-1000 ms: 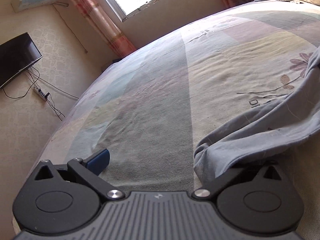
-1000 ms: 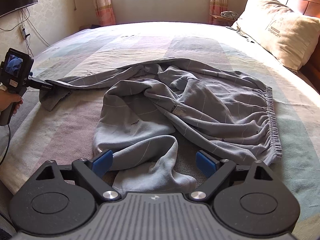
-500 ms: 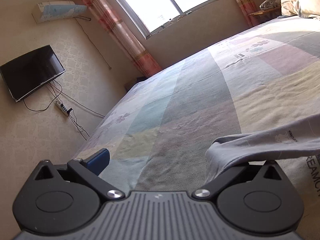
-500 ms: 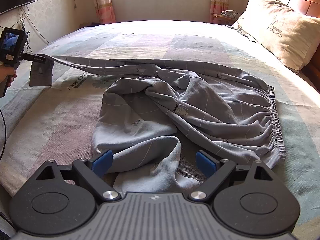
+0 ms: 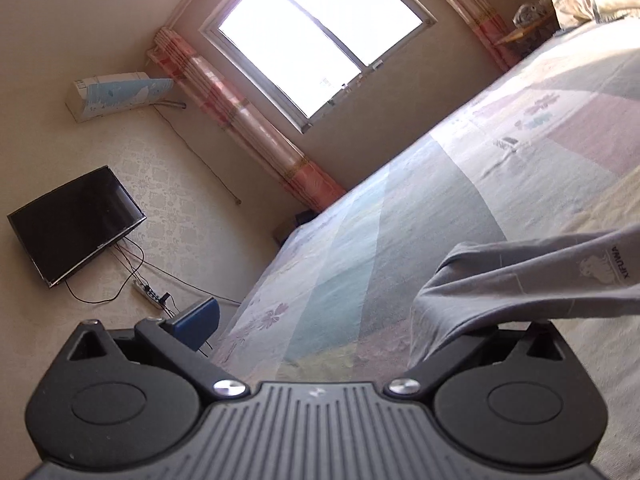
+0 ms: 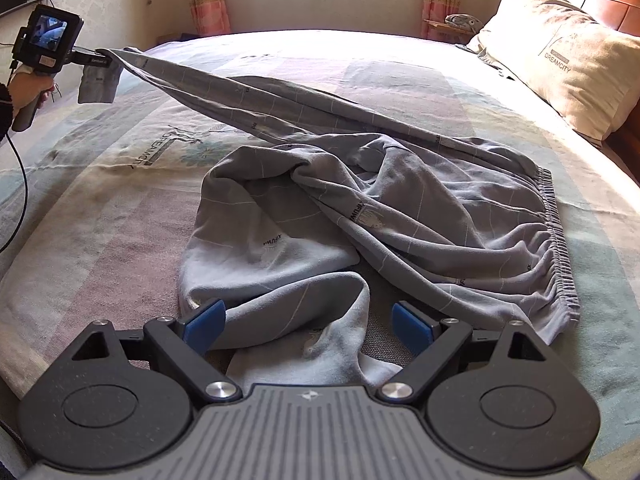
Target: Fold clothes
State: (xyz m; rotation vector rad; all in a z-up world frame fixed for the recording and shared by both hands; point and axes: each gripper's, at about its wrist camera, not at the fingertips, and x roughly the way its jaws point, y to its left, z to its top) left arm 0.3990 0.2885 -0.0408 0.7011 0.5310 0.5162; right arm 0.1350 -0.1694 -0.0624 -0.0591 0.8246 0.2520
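Step, by my reading: straightening, before any fold. Grey grid-lined cotton trousers with elastic waistband (image 6: 400,216) lie crumpled on pastel patchwork bed (image 6: 100,208). Left tongs (image 6: 94,58) hold one leg cuff, raised taut. Right tongs (image 6: 308,322) spread wide, empty, over other leg. Next probably: right pinches near cuff, draws legs parallel.

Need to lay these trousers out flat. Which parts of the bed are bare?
Bare: the strip between the trousers and the window-side bed edge, and the patch below the lifted leg, beside the left gripper. Crowded: the bunched middle, up to the right gripper.
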